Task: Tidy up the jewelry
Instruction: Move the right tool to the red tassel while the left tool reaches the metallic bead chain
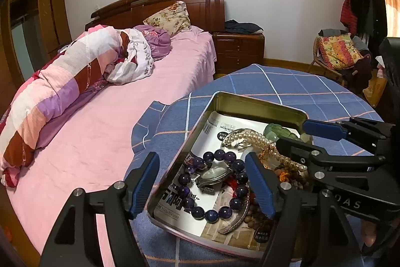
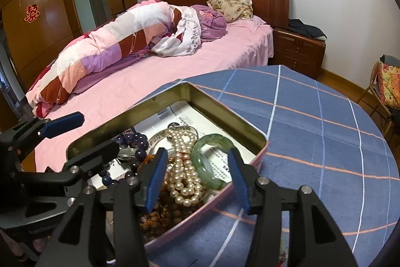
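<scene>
An open metal tin [image 1: 200, 116] [image 2: 260, 142] on the blue checked table holds jewelry on a printed paper. In it lie a purple bead bracelet [image 1: 212, 212] [image 2: 140, 139], a steel watch [image 1: 212, 175], a pearl necklace [image 1: 260, 139] [image 2: 185, 167], a green jade bangle [image 1: 280, 131] [image 2: 212, 142] and brown wooden beads [image 1: 252, 219] [image 2: 160, 214]. My left gripper [image 1: 202, 184] is open, straddling the tin's left wall above the purple bracelet. My right gripper [image 2: 197, 177] is open above the pearls and bangle; it also shows in the left wrist view [image 1: 300, 137].
The round table with the blue checked cloth [image 2: 312, 142] [image 1: 275, 84] stands beside a pink bed [image 1: 100, 129] [image 2: 150, 81] with a rolled quilt. A wooden nightstand [image 2: 297, 51] and a chair with cushions [image 1: 340, 54] stand beyond.
</scene>
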Tool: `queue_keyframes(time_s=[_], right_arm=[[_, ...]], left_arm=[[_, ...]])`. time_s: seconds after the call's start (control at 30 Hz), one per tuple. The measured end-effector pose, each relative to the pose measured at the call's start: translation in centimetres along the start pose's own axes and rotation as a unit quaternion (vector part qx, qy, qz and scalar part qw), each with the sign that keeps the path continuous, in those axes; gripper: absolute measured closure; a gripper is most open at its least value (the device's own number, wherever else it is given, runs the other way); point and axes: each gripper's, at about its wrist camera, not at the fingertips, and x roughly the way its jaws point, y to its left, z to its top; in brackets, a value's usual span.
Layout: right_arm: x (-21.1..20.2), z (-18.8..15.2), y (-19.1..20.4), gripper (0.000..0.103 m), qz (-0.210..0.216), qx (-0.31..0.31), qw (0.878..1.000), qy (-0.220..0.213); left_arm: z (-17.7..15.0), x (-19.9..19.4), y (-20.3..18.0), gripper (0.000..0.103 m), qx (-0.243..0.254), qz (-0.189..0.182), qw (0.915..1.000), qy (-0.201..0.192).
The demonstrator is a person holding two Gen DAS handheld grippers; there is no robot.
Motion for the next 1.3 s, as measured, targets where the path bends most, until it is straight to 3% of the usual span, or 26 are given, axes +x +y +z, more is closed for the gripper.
queue_keyframes(time_s=[0.67,1.03,1.3], right_arm=[[-2.3,-1.6,-1.2,0.029,-0.005,0.007,1.0,-0.007],[-4.8,-3.6,-4.1,0.029,-0.039,0.01,0.999,0.002],[-6.6,-6.8,-7.7,0.029,-0.08,0.036,0.996,0.027]], left_arm=[[-0.4,-1.4,-0.6,0.024,-0.009,0.012,0.9999,-0.008],[-1.3,-4.2,-2.7,0.024,-0.002,-0.033,0.999,-0.03],[-3.1,-4.9,-6.3,0.024,0.025,-0.071,0.997,-0.014]])
